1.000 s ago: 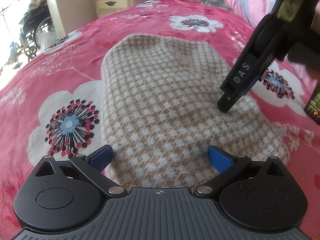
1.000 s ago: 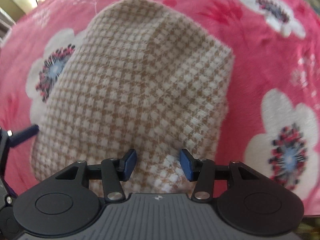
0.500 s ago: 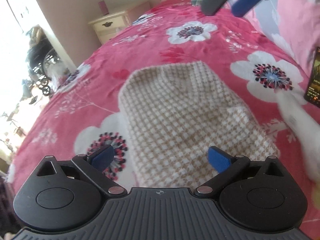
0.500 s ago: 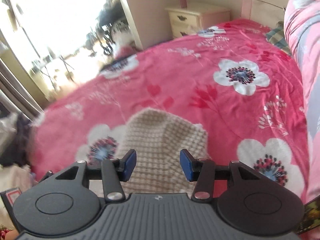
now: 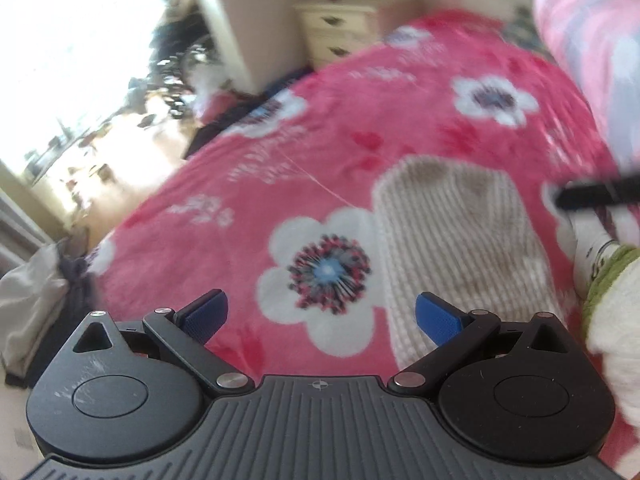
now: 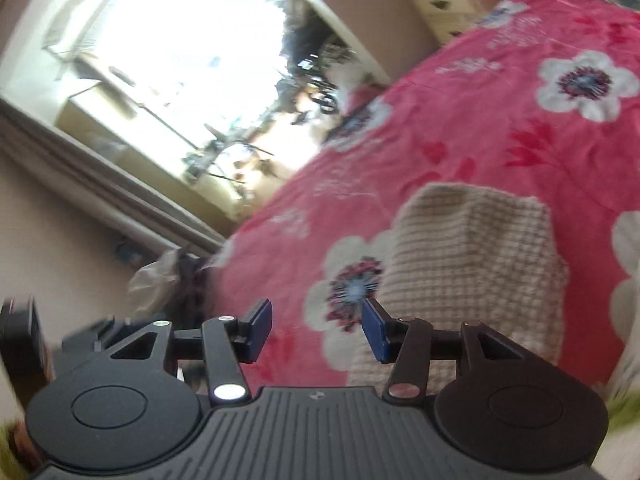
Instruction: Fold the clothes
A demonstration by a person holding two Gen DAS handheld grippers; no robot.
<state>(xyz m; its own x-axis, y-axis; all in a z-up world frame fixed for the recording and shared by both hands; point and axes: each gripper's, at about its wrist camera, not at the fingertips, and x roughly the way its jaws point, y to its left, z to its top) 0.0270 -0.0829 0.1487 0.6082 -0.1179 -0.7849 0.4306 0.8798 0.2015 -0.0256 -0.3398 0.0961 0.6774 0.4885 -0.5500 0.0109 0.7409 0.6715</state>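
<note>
Pink flowered bed [image 5: 400,152] fills the bedroom view, carrying a compact folded checked garment [image 5: 456,240], long axis running away. It lies ahead-right of both raised tools: left tool [image 5: 320,316] wide, right tool [image 6: 317,330] narrower, both empty.

Bed [image 5: 344,152] open left of folded checked garment [image 5: 460,240]. Right side blocked: white-and-green clothes [image 5: 612,300], pink bedding [image 5: 592,40]. Nightstand [image 5: 340,28] at far end.
</note>
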